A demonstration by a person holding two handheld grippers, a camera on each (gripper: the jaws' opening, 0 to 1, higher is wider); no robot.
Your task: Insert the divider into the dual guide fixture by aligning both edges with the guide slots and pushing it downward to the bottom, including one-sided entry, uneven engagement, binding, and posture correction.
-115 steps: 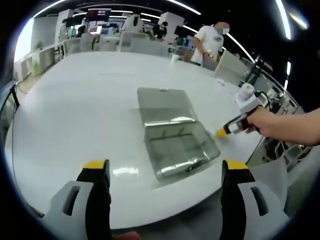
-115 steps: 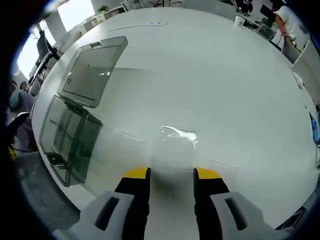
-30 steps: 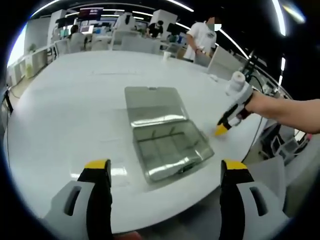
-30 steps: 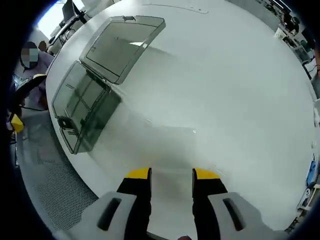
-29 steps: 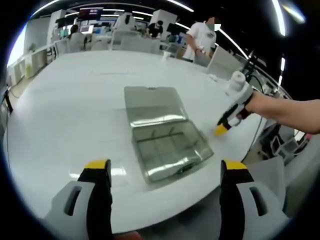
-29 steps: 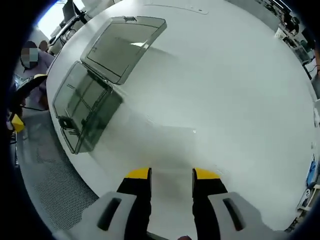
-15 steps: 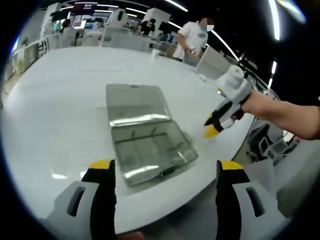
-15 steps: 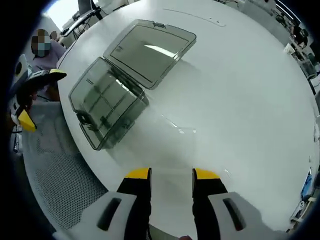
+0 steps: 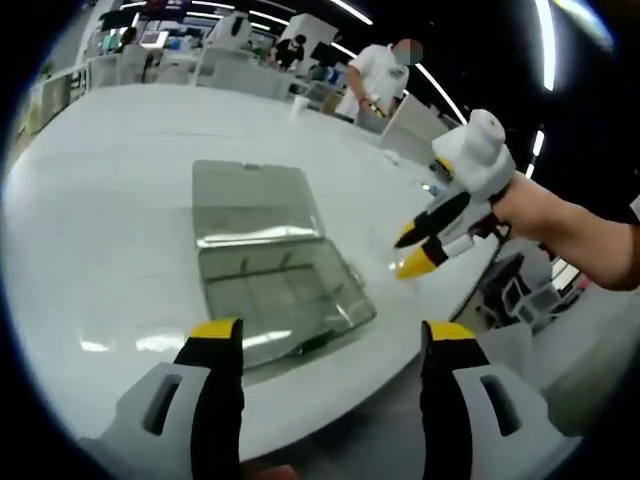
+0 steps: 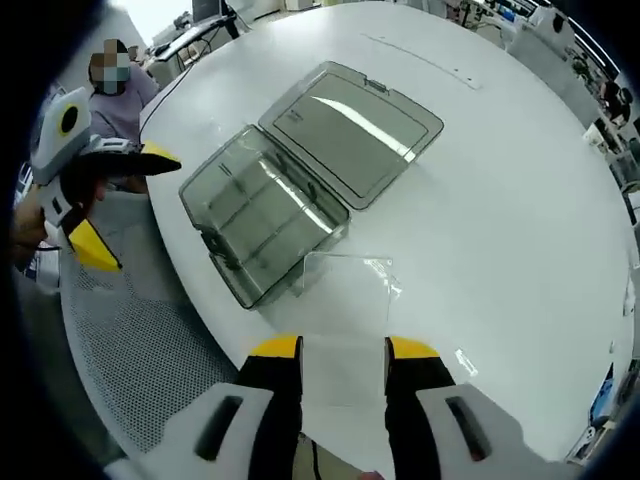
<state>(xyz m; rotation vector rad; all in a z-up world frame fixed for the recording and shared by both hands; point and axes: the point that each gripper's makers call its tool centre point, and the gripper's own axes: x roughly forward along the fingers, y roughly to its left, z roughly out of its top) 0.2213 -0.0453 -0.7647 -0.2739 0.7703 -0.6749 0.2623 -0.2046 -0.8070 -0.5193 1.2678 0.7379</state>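
Observation:
A smoky clear compartment box (image 9: 285,300) lies on the white table (image 9: 90,210), its lid (image 9: 250,200) folded open and flat behind it. My left gripper (image 9: 332,335) is open wide in front of the box, with nothing between its jaws. From the right comes my right gripper (image 9: 410,250), held in a hand and raised above the table edge. In the right gripper view the box (image 10: 260,215) and its lid (image 10: 350,125) lie ahead. My right gripper (image 10: 343,348) is shut on a clear flat divider (image 10: 345,285) that sticks out forward. My left gripper (image 10: 130,205) stands open at the left.
The box sits near the round table's edge (image 10: 190,300), with grey mesh flooring (image 10: 130,390) beyond it. A seated person (image 10: 125,95) is at the far left. A person in a white shirt (image 9: 375,75) stands past the table among desks.
Both cameras have moved. My right gripper has risen off the table with the divider and come nearer the box. My left gripper has closed in on the box's front.

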